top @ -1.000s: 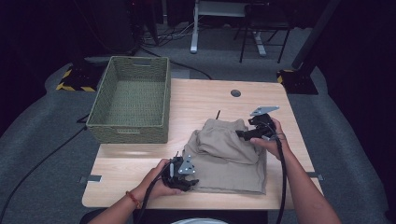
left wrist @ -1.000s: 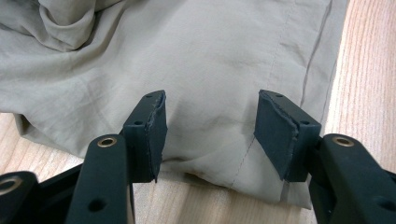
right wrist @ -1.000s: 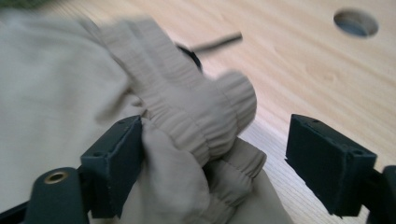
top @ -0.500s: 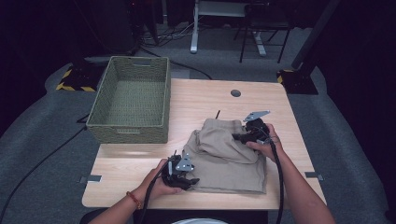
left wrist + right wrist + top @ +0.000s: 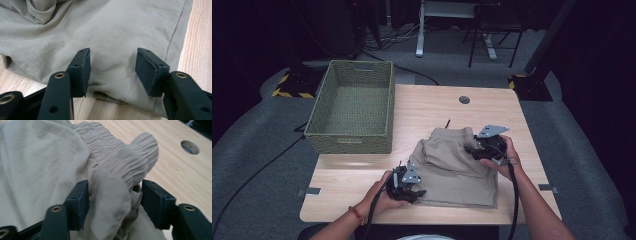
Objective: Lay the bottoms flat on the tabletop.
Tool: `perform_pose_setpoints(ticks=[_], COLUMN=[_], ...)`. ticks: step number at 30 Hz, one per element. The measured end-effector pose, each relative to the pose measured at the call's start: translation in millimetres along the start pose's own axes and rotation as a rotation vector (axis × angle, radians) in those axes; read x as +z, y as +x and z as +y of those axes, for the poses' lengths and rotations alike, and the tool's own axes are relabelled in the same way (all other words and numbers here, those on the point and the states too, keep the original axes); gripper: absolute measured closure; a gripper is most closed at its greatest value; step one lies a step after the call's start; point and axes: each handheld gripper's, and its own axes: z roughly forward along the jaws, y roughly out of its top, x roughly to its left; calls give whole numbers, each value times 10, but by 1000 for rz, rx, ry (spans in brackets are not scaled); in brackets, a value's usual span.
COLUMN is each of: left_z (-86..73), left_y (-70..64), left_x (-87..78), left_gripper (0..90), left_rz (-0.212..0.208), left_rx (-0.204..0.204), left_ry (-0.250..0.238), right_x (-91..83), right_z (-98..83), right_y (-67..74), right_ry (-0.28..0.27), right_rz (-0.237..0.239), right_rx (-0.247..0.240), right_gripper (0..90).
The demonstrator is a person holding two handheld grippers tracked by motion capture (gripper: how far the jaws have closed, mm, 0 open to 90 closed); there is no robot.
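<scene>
A pair of beige shorts lies rumpled on the wooden table. My left gripper rests at the shorts' near left corner. In the left gripper view it stands open, its pads astride the flat hem without pressing it. My right gripper is at the elastic waistband on the right side. In the right gripper view a raised fold of that waistband fills the gap between the jaws of my right gripper. Those jaws have just been opening a little, and the bunched cloth still touches both pads.
A green woven basket stands with nothing in it at the table's left side. A round cable hole sits near the far edge. Cables trail from both grippers off the near edge. Bare wood lies behind the shorts.
My right gripper has shifted slightly inward and nearer over the shorts' waistband, and a fold of it is now between the jaws. The left gripper has stayed put.
</scene>
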Motion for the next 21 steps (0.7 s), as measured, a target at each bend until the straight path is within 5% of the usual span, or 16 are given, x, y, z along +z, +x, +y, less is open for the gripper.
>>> perform_pose_setpoints(ticks=[4, 9, 13, 18, 21], left_z=[1, 14, 3, 20, 18], left_y=[-8, -6, -12, -13, -18], left_x=[-1, -1, 0, -2, -4], left_gripper=[466, 466, 466, 466, 465], left_rz=[6, 4, 8, 9, 12], left_rx=[-6, -6, -12, -11, -15], left_ry=[3, 12, 4, 18, 18], right_x=[-21, -19, -119, -349, -498], right_z=[-26, -28, -7, -29, -69], right_y=[11, 65, 166, 373, 506], right_ry=[-29, -75, -129, -216, -243], right_rz=[11, 5, 41, 57, 117], right_rx=[11, -26, -80, -155, -201], right_gripper=[411, 747, 775, 699, 741])
